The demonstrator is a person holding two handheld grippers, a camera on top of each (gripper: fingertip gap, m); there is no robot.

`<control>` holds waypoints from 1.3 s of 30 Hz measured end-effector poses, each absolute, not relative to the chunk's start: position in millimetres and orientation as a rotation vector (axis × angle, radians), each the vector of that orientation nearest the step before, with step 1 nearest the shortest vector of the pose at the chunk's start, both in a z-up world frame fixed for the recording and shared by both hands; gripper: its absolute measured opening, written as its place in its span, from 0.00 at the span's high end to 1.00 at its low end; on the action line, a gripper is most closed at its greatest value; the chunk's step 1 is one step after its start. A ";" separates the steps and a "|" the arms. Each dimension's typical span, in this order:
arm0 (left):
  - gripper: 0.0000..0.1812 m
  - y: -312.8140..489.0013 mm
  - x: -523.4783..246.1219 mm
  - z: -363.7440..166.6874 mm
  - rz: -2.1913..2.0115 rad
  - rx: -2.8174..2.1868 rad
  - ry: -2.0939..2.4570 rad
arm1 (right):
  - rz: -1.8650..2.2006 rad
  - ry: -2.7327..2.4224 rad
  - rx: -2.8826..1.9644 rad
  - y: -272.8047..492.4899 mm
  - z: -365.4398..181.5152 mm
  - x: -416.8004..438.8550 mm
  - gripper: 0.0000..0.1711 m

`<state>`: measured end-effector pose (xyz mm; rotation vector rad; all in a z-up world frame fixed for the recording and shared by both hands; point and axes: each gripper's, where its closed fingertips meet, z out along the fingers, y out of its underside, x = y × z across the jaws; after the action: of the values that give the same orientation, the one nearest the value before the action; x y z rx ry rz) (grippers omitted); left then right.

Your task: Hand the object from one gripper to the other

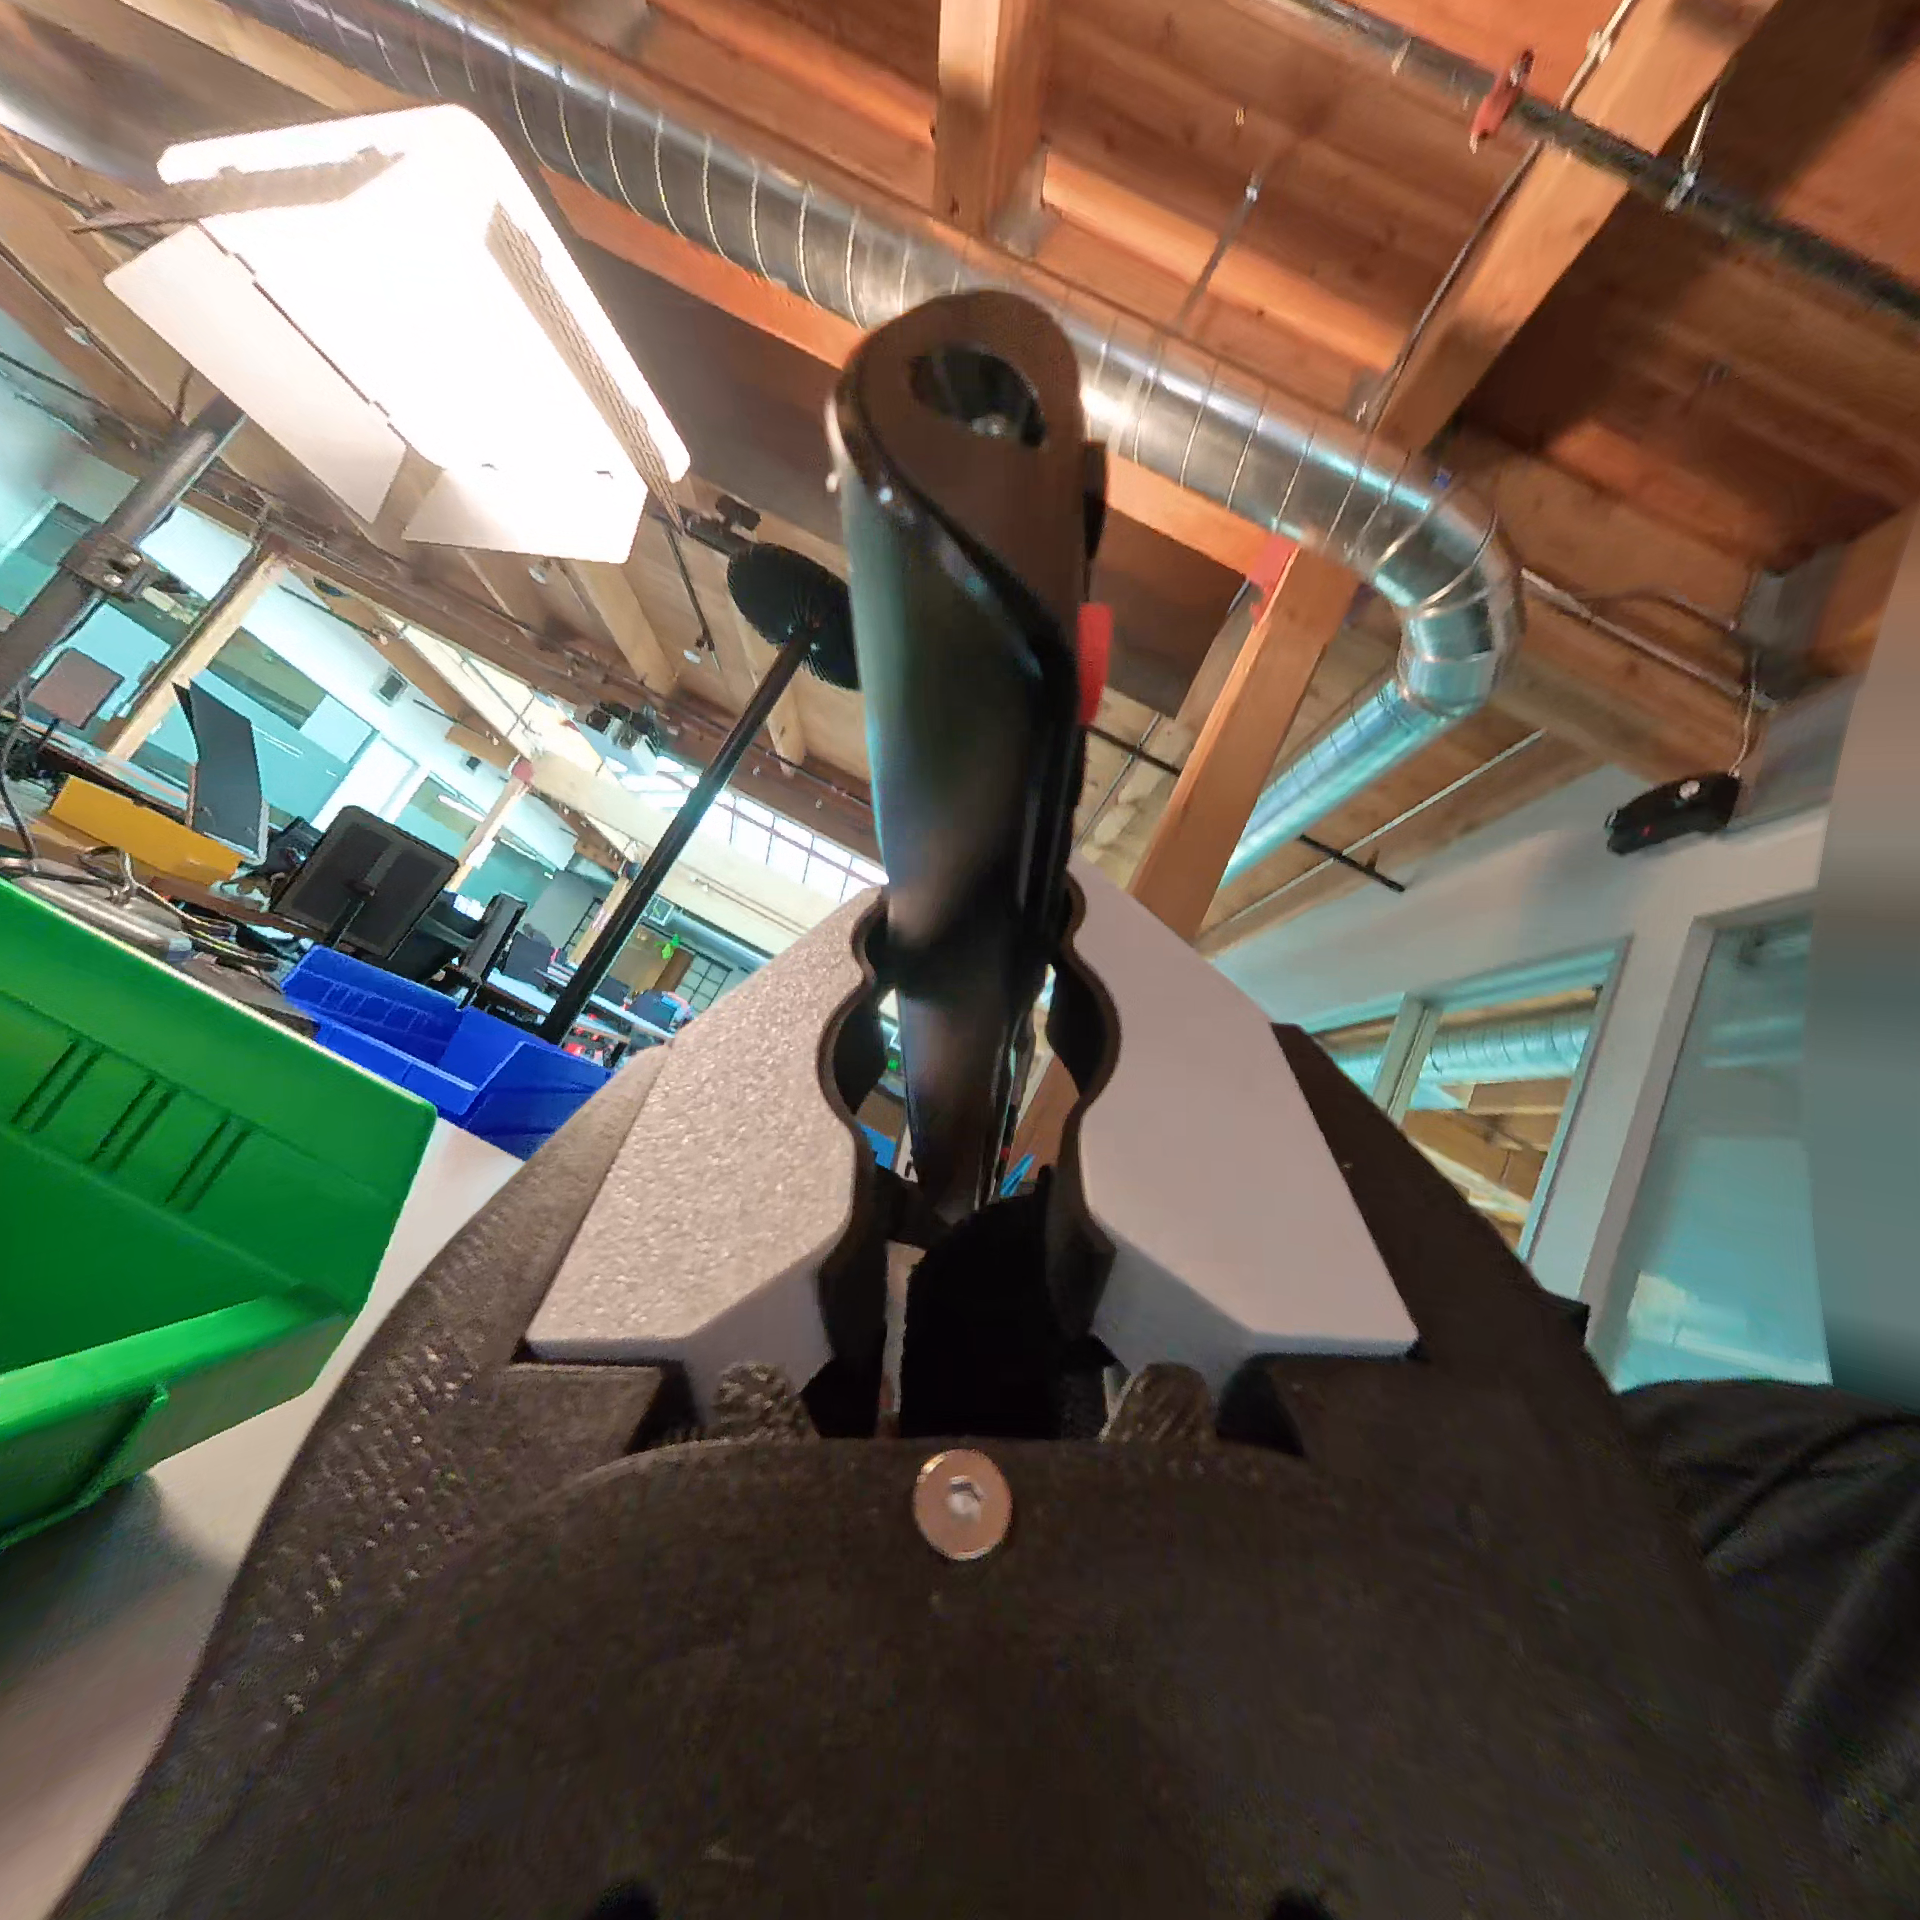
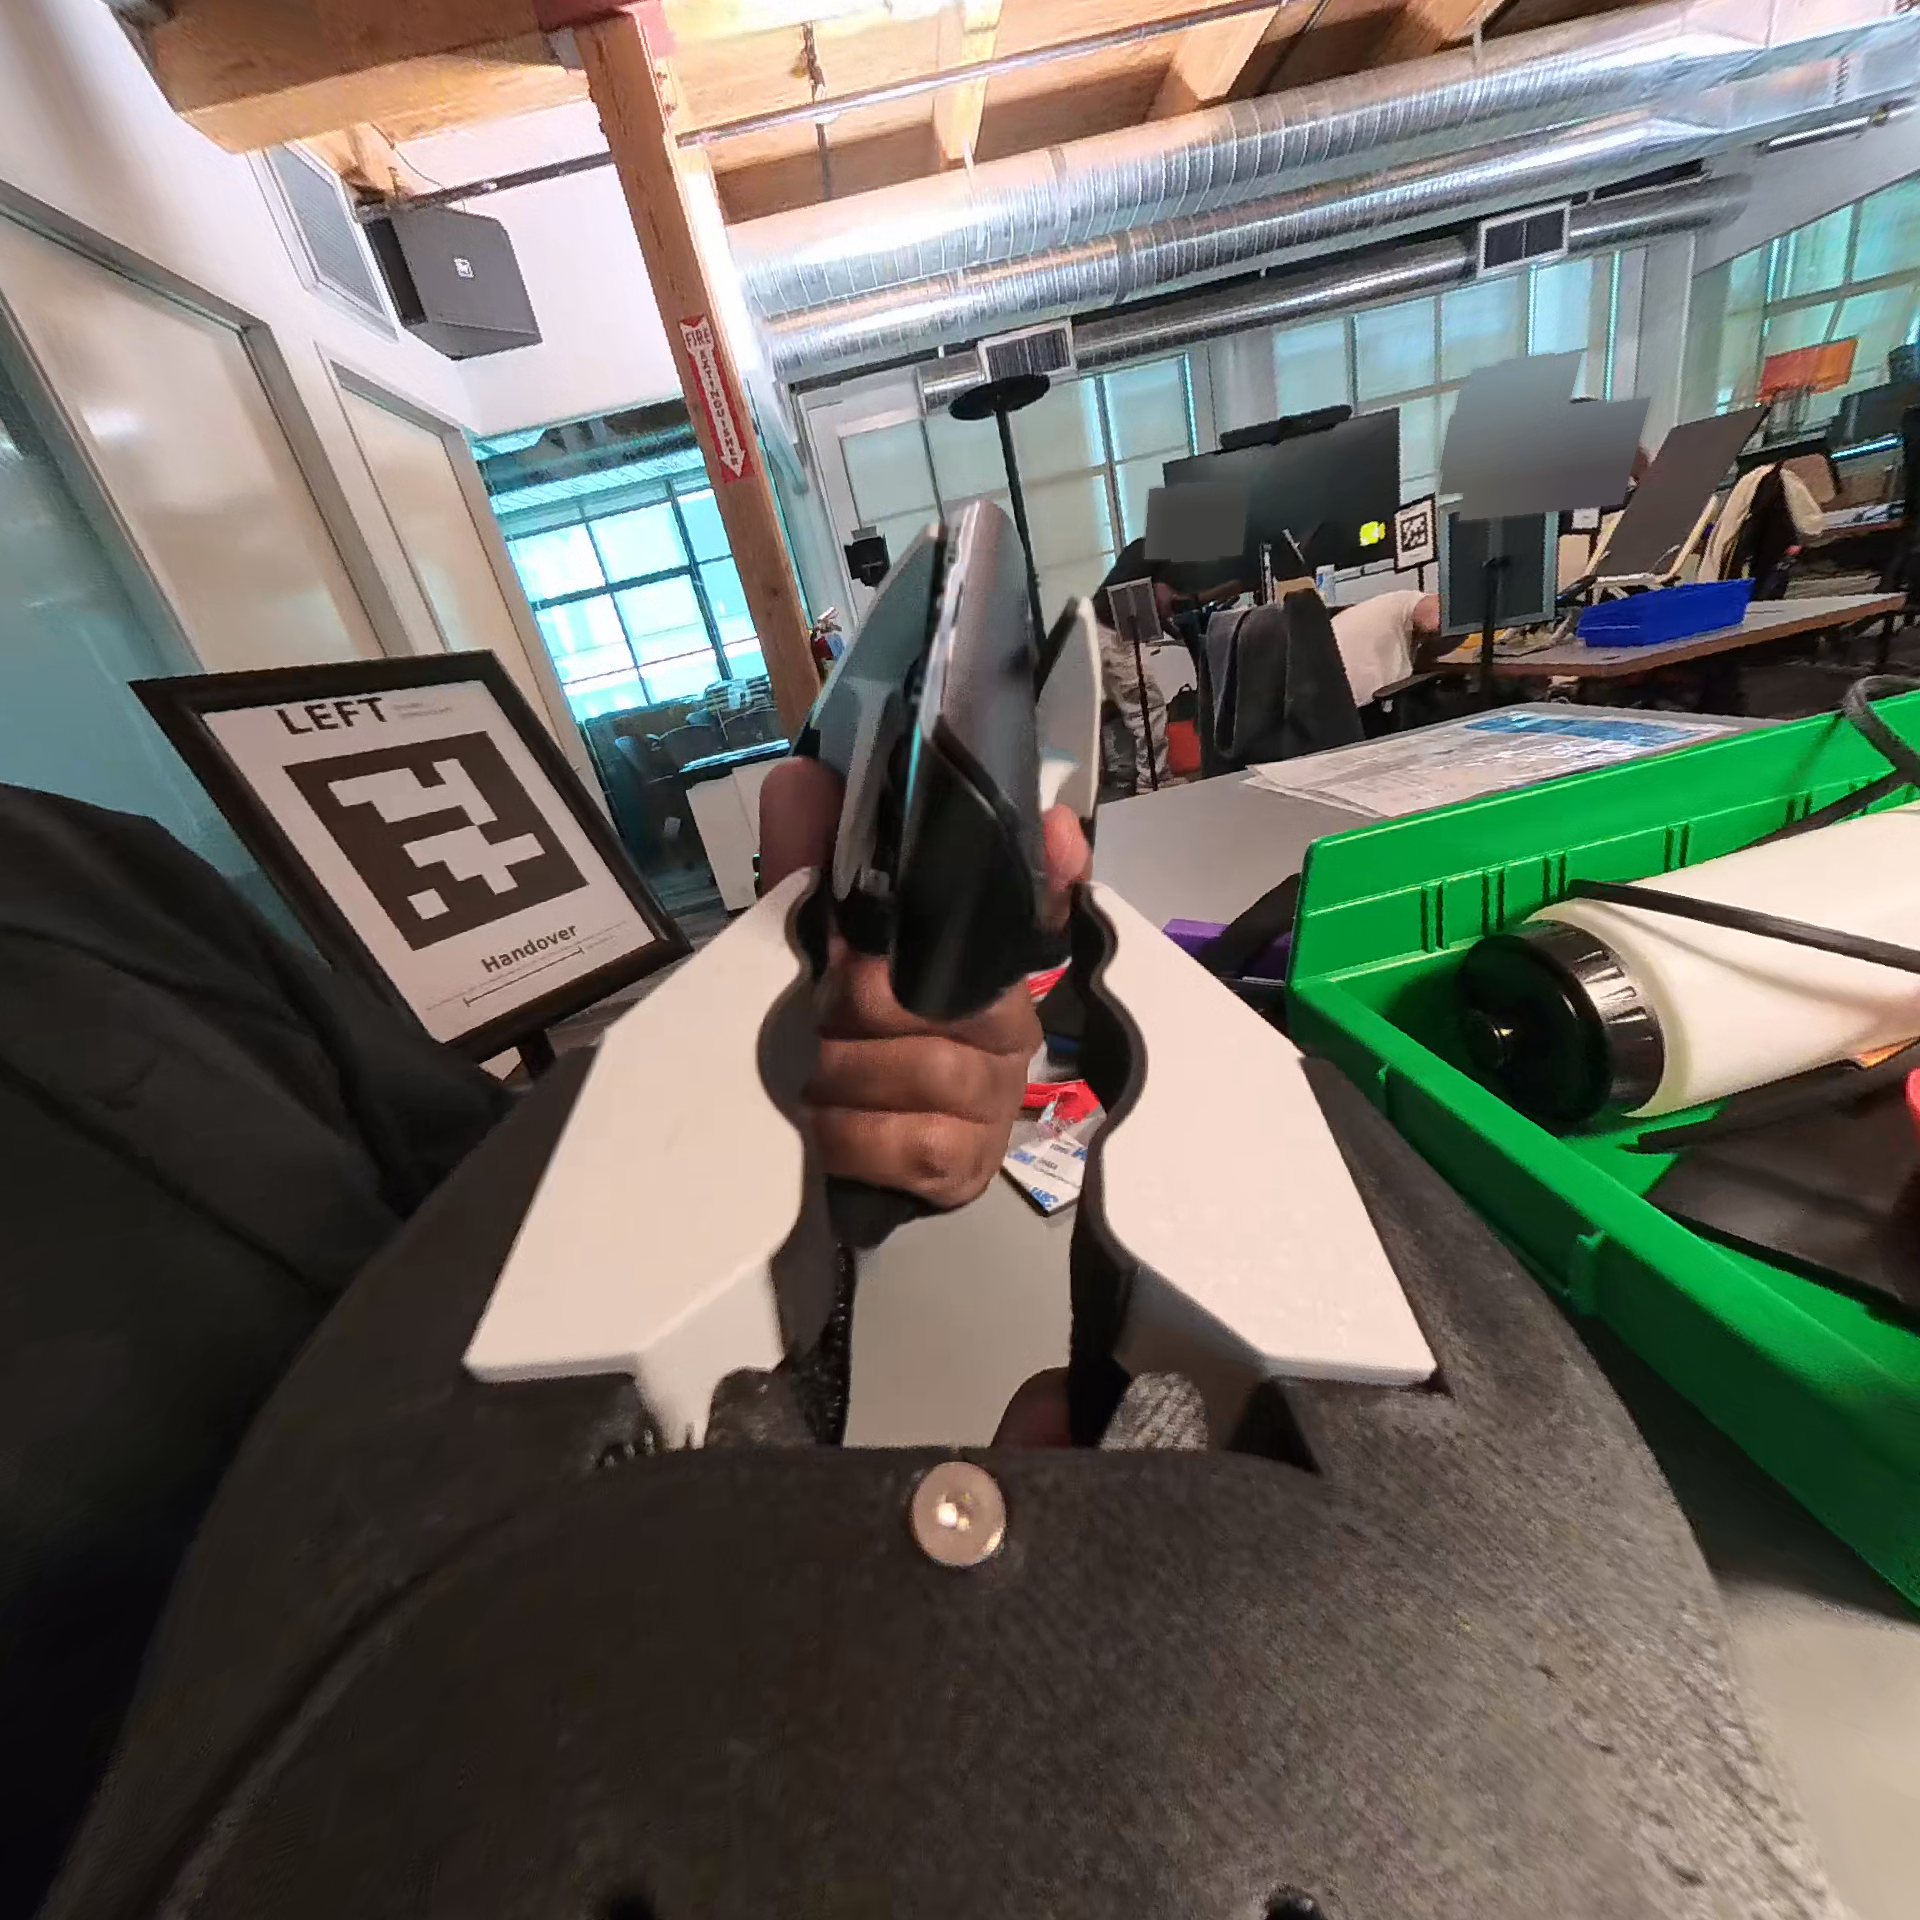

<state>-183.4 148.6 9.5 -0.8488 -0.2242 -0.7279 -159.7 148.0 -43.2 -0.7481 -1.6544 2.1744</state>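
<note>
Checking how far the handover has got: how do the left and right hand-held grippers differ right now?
The left hand-held gripper is shut on the black tool; the right hand-held gripper is open and grips nothing. The left points up at the ceiling; the right points about level, its fingers flanking the tool's lower end. Both have white fingers on black bodies.

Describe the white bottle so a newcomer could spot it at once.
Start at the green bin on the grey table, right of the right gripper. The white bottle lies on its side inside it, black cap toward the camera. It is the only pale, round thing among the bin's dark, flat bits.
</note>
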 end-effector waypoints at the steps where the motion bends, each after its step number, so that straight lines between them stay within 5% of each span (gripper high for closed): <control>1: 0.85 151.0 -182.9 8.7 -0.735 -0.842 -0.235 | 2.184 -1.632 -0.754 147.4 -41.8 -161.0 0.76; 2: 0.85 154.4 -180.5 7.2 -0.749 -0.848 -0.238 | 2.201 -1.594 -0.758 148.8 -38.5 -162.0 0.84; 7: 0.80 164.0 -172.0 -2.3 -0.708 -0.952 -0.212 | 2.269 -1.459 -0.752 171.9 -22.9 -158.2 0.87; 16: 0.85 167.8 -162.4 -6.4 -0.731 -0.980 -0.175 | 2.382 -1.318 -0.770 167.8 -11.9 -159.8 0.82; 26: 0.85 167.3 -160.5 -14.0 -0.757 -1.021 -0.177 | 2.373 -1.284 -0.776 191.9 -6.4 -155.6 0.86; 31: 0.86 170.3 -159.6 -16.4 -0.704 -1.030 -0.184 | 2.348 -1.263 -0.811 178.9 -7.7 -162.1 0.79; 39: 0.81 172.3 -171.1 -22.0 -0.730 -1.040 -0.266 | 2.255 -1.338 -0.856 186.4 -16.3 -168.4 0.85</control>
<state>-171.1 172.3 -22.0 -1.0399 -0.2664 -0.7301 -168.4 186.4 -16.3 -0.8560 -1.3379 2.2547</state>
